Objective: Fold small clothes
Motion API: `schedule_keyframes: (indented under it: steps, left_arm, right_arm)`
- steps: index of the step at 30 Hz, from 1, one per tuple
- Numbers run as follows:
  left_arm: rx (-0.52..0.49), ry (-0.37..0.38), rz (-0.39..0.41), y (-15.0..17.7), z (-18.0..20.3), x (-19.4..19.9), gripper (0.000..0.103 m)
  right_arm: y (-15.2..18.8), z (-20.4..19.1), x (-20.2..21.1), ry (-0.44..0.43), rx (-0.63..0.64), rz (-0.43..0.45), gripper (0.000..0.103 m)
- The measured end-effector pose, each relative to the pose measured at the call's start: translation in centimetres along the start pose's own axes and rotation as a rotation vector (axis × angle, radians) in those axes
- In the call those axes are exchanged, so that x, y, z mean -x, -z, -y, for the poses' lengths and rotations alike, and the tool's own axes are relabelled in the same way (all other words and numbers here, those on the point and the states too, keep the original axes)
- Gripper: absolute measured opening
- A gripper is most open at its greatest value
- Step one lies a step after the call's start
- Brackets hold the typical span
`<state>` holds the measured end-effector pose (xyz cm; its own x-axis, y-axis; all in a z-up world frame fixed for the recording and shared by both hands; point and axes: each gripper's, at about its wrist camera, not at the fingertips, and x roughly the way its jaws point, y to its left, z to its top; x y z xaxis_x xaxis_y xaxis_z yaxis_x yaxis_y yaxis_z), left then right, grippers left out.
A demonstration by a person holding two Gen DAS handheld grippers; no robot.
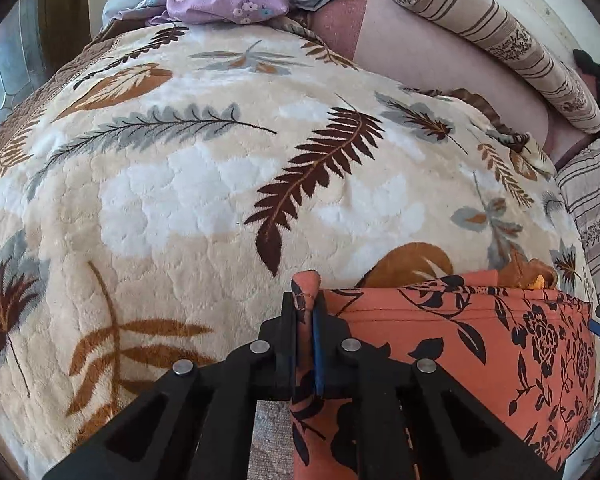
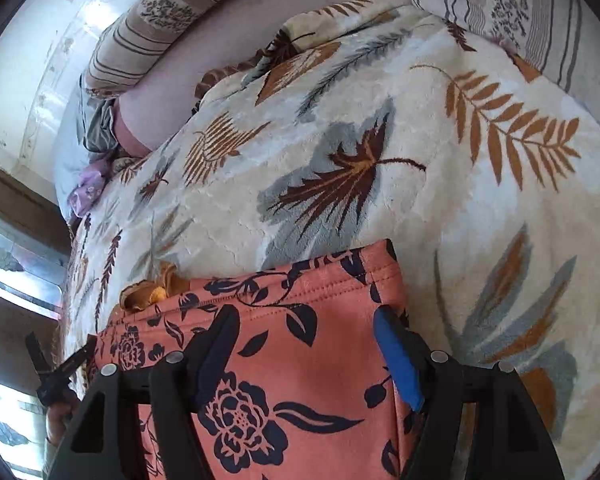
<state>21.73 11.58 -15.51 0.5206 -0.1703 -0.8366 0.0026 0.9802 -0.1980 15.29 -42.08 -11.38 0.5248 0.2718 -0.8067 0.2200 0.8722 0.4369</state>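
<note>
Right now my left gripper (image 1: 305,312) is pinched tight on a bunched corner of the orange floral garment (image 1: 480,344), a little nub of the cloth poking up above the black fingers. My right gripper (image 2: 308,332) stands wide open over the same garment, its dark finger and its blue-padded finger (image 2: 396,356) spread apart with the printed cloth lying flat beneath them (neither pad presses on it). The garment lies at the near edge of the bed, its stitched hem running across, spread over a cream fleece blanket (image 1: 204,184) patterned with brown, grey and tan leaves. Further out, a lilac flowered cloth (image 1: 224,6) and some grey fabric are heaped at the blanket's far end, and a striped bolster (image 1: 496,36) lies along the wall.
</note>
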Motion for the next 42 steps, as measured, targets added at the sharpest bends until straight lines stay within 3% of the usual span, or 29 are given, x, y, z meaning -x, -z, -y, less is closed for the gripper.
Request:
schedule_keyframes:
  steps: [1,3,7,9,11,13,15,21,22,23,25,27,29,31,33,36,38,39,42]
  left_arm:
    - [-0.009,-0.008,-0.003,0.0,0.1,-0.1,0.007]
    - [-0.016,-0.021,-0.014,-0.1,0.2,-0.7,0.008]
    - [0.019,-0.005,-0.014,-0.5,-0.2,0.7,0.016]
    - [0.044,0.039,0.019,-0.4,-0.7,3.2,0.027]
    - [0.053,0.086,0.058,0.7,-1.0,6.2,0.057]
    - [0.048,0.106,0.099,2.8,-1.2,9.3,0.062]
    - [0.042,0.144,0.090,5.7,-1.2,11.4,0.063]
    - [0.120,0.217,-0.058,14.1,-1.4,11.0,0.061]
    - [0.133,0.199,-0.093,15.0,-1.5,10.2,0.026]
    - [0.153,0.188,-0.122,15.8,-1.7,9.6,0.011]
    - [0.197,0.196,-0.089,16.2,-2.0,10.8,0.008]
    - [0.176,0.179,-0.030,16.3,-1.4,12.4,0.008]
    - [0.186,0.169,-0.115,17.1,-1.8,9.5,0.009]
    - [0.225,0.210,-0.110,16.8,-2.6,9.4,0.010]
    - [0.198,0.209,-0.099,16.1,-2.3,10.8,0.012]
    - [0.129,0.173,-0.046,14.3,-1.9,12.7,0.031]
    - [0.112,0.180,0.000,12.1,-1.8,13.6,0.072]
    - [0.102,0.183,0.024,10.9,-1.7,13.6,0.076]
    - [0.053,0.181,0.035,6.8,-0.6,11.6,0.077]
  right_arm:
    - [-0.1,0.1,-0.2,-0.005,0.016,0.026,0.073]
    - [-0.1,0.8,-2.1,0.018,0.014,-0.037,0.074]
    - [-0.4,-0.9,0.1,0.024,0.007,-0.004,0.073]
    - [0.4,-2.9,2.8,-0.021,0.061,0.055,0.073]
    - [1.7,-5.1,5.1,-0.067,0.119,0.079,0.075]
    - [3.6,-6.9,6.6,-0.122,0.157,0.083,0.078]
    - [5.8,-8.5,7.0,-0.178,0.179,0.064,0.079]
    - [11.1,-11.2,4.4,-0.259,0.193,-0.030,0.079]
    - [11.6,-11.3,3.6,-0.251,0.189,-0.044,0.079]
    - [12.0,-11.3,2.9,-0.246,0.184,-0.060,0.079]
    - [12.6,-11.0,1.5,-0.221,0.166,-0.096,0.079]
    - [13.0,-10.3,0.9,-0.205,0.136,-0.112,0.079]
    - [13.0,-9.7,0.3,-0.204,0.132,-0.108,0.079]
    - [13.1,-9.2,-0.5,-0.200,0.119,-0.118,0.079]
    - [12.8,-9.2,-0.3,-0.203,0.116,-0.115,0.079]
    - [12.6,-9.0,-0.5,-0.209,0.124,-0.123,0.079]
    - [12.7,-9.0,-0.5,-0.212,0.125,-0.121,0.080]
    - [12.7,-9.1,-0.6,-0.213,0.129,-0.121,0.081]
    - [12.8,-9.1,-0.6,-0.219,0.138,-0.116,0.082]
